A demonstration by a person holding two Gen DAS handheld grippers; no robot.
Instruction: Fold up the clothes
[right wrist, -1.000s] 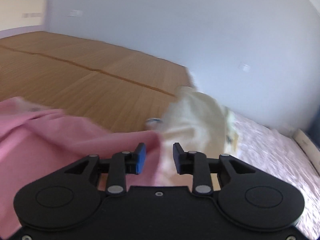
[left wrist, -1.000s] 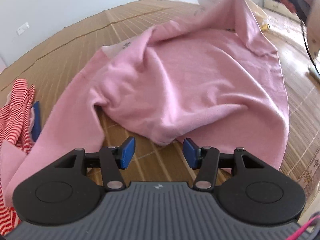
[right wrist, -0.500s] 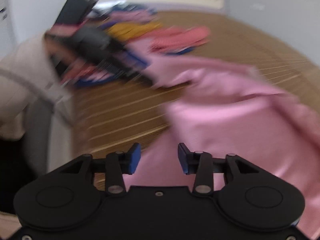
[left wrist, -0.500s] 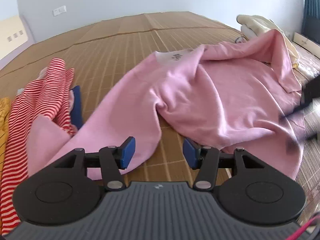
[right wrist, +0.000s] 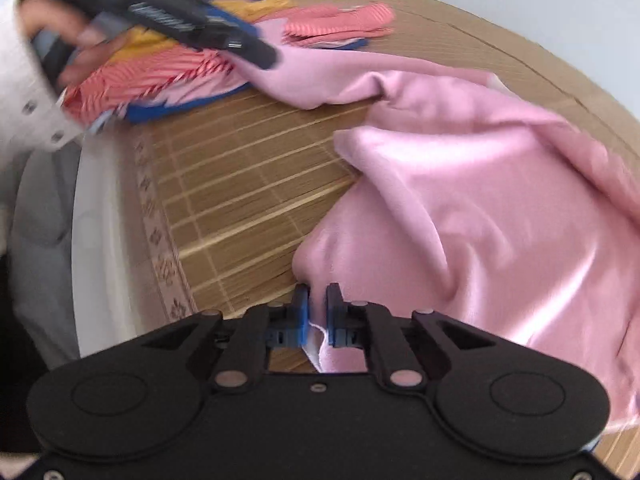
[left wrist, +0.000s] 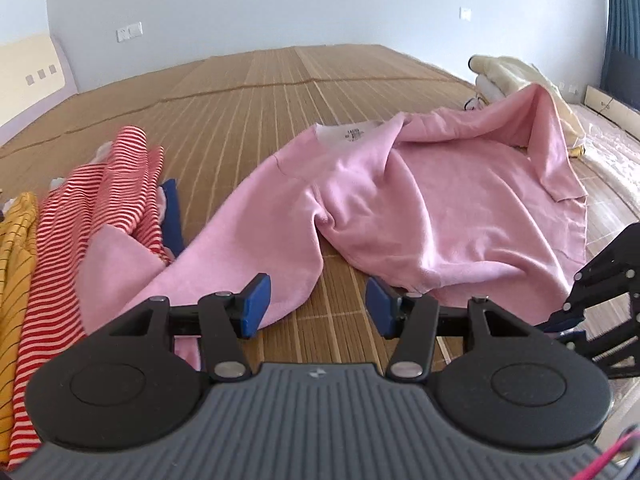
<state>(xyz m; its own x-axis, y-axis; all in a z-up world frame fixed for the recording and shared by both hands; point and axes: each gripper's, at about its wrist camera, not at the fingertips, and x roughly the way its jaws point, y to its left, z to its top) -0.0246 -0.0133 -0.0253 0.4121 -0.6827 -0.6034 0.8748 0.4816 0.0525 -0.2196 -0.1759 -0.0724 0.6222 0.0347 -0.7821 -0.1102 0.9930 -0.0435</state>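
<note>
A pink sweater lies rumpled on the bamboo mat, one long sleeve trailing toward the near left. My left gripper hovers open above bare mat, between that sleeve and the sweater's near hem, holding nothing. In the right wrist view my right gripper is shut on the pink sweater at its near hem edge, with a fold of pink cloth pinched between the blue pads. The right gripper's black body shows at the right edge of the left wrist view.
A heap of clothes sits at the left: a red-striped garment, a yellow striped one, a blue piece. Cream fabric is piled at the far right. The mat's patterned edge and a person's hand show in the right wrist view.
My right gripper swung round from the far cream pile to the sweater's near hem and shut on it. The left gripper drew back a little and stayed open.
</note>
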